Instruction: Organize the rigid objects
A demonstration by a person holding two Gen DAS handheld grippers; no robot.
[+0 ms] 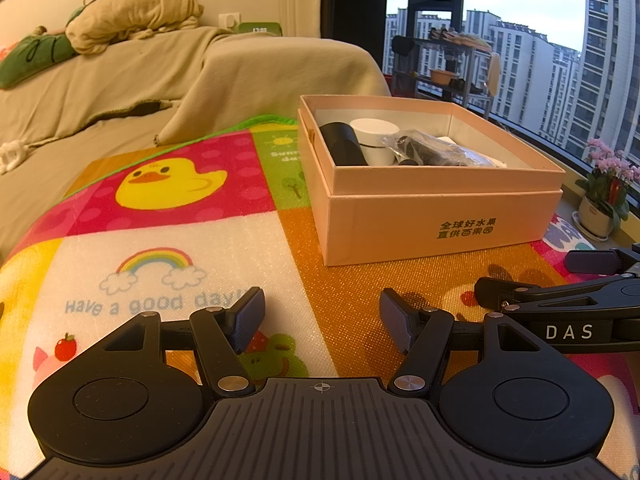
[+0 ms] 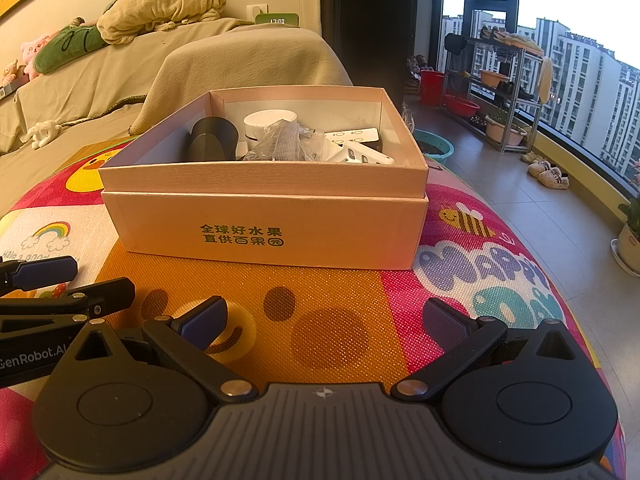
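Note:
A pink cardboard box (image 1: 440, 220) (image 2: 264, 208) stands open on the colourful mat. Inside lie a dark cylinder (image 1: 344, 144) (image 2: 212, 140), a white round jar (image 1: 374, 140) (image 2: 266, 124), a clear plastic bag with dark parts (image 1: 432, 148) (image 2: 288, 142) and white flat pieces (image 2: 356, 148). My left gripper (image 1: 322, 318) is open and empty, low over the mat in front of the box. My right gripper (image 2: 326, 318) is open and empty, just before the box; it also shows in the left wrist view (image 1: 532, 280) at the right.
The mat (image 1: 180, 240) (image 2: 480, 272) covers a rounded surface. A beige covered sofa (image 1: 120, 80) with cushions stands behind. A potted plant (image 1: 604, 192) and a metal shelf rack (image 2: 492, 80) stand by the window. Shoes (image 2: 548, 172) lie on the floor.

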